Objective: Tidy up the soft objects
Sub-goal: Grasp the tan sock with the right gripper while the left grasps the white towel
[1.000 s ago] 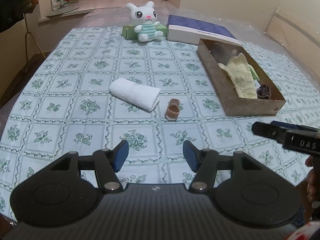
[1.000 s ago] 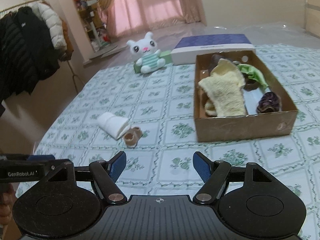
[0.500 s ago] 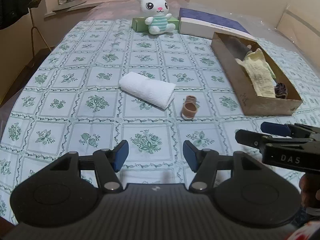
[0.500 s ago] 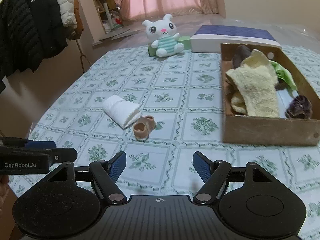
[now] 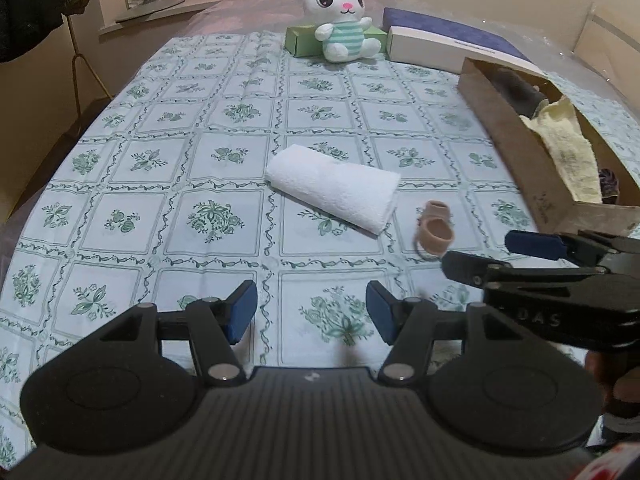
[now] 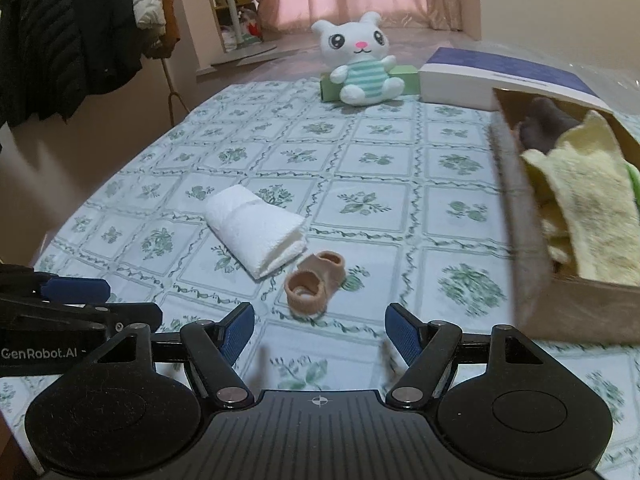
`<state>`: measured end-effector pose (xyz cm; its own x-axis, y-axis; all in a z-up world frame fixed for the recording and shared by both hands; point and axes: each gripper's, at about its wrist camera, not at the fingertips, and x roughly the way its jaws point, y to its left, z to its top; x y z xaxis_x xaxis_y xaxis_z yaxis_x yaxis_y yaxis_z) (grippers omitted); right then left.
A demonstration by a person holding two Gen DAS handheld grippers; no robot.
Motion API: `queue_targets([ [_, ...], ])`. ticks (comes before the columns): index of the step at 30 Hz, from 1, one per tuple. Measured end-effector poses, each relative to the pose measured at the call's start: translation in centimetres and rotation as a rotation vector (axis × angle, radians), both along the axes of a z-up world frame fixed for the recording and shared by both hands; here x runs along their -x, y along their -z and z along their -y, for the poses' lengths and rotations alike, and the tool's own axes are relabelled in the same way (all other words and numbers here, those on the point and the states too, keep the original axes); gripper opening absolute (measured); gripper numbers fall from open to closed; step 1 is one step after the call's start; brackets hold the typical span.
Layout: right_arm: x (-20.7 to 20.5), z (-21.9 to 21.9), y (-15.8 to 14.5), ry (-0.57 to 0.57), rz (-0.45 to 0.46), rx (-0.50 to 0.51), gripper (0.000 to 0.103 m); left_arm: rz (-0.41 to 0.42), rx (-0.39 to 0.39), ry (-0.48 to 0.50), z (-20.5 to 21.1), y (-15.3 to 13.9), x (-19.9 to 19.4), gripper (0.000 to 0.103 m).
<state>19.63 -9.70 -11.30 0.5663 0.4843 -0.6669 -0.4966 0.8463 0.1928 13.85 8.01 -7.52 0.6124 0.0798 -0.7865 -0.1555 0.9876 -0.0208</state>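
Both my grippers hover low over the desk (image 5: 224,152), fingers spread wide, nothing held. Left gripper (image 5: 312,310) is over the patterned cloth, its gap aimed toward the rolled white towel (image 5: 334,188). Right gripper (image 6: 319,330) sits just short of the small tan sock-like item (image 6: 314,282), which lies ahead between its blue pads (image 6: 239,332); from the left wrist view my right gripper's fingers (image 5: 532,245) come in from the right, tips close to that same tan item (image 5: 434,228). Towel lies diagonal on the cloth, its near end just beside the tan item; can't tell whether they touch. Cardboard box (image 6: 516,216) to the right holds a pale yellow cloth (image 6: 588,208), something dark brown (image 6: 546,126) at the far end and a green bit at the edge. Far end of the desk: white bunny plush (image 6: 360,66) sitting against a green box (image 6: 406,80), a white-and-purple box (image 6: 496,78) beside it. Dark jackets (image 6: 68,32) hang far left.
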Motion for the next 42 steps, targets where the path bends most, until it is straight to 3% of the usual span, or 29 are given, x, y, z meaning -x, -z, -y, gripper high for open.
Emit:
queue_targets([
  [2,-0.4,-0.7,0.4,-0.009,0.011,-0.003,0.07,0.002,0.004,0.002,-0.2,0.3,-0.5,0.058],
  [4,-0.7,-1.5,0.9,-0.023,0.019,0.005,0.059,0.003,0.004,0.004,-0.4,0.6,-1.0,0.058],
  [12,-2.3,-1.8,2.3,0.007,0.022,0.021,0.046,0.018,0.035,0.021,-0.5,1.2,-3.2,0.058],
  [21,-4.0,0.3,2.1,0.035,0.062,0.037,0.046,0.021,0.001,0.079,1.3,3.3,-6.9,0.058],
  [28,-3.5,0.2,2.1,-0.025,0.074,0.04,0.046,0.017,-0.042,0.088,1.3,4.4,-7.9,0.058],
  [39,-2.7,-1.2,2.8,-0.039,0.054,0.041,0.046,-0.006,-0.085,-0.059,-4.9,4.0,-4.9,0.058],
  [41,-2.7,-1.3,2.7,-0.032,0.063,0.048,0.035,-0.001,-0.053,-0.044,-5.1,3.5,-4.7,0.058],
  [42,-2.7,-1.3,2.7,-0.029,0.065,0.052,0.023,0.007,-0.03,-0.035,-4.9,3.1,-4.7,0.059],
])
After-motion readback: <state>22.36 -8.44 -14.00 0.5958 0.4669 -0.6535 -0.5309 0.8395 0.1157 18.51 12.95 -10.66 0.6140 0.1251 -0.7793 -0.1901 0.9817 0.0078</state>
